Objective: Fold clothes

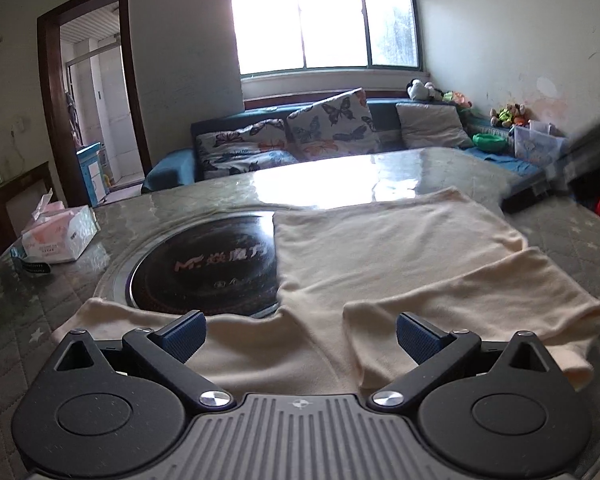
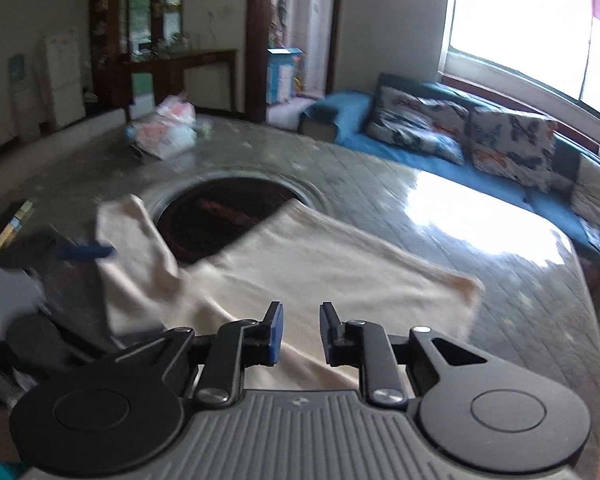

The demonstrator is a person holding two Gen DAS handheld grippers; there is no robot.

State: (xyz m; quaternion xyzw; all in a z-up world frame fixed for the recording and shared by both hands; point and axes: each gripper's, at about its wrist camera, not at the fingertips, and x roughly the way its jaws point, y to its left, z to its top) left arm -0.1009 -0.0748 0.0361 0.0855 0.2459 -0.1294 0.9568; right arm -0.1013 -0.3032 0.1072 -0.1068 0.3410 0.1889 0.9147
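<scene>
The cream garment (image 1: 380, 256) lies flat mid-desk, long axis running toward the far edge. Left claw (image 1: 300, 334), wide open and empty, hovers over its near hem; right claw (image 2: 301, 330), slightly parted, holds nothing.

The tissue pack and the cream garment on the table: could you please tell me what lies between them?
In the left wrist view, the round black induction cooktop set into the table lies between the tissue pack and the cream garment.

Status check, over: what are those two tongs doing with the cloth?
Left tongs wide open, empty. Right tongs slightly open, empty. Cream garment partly folded, covering part of the cooktop. Nothing blocking.
</scene>
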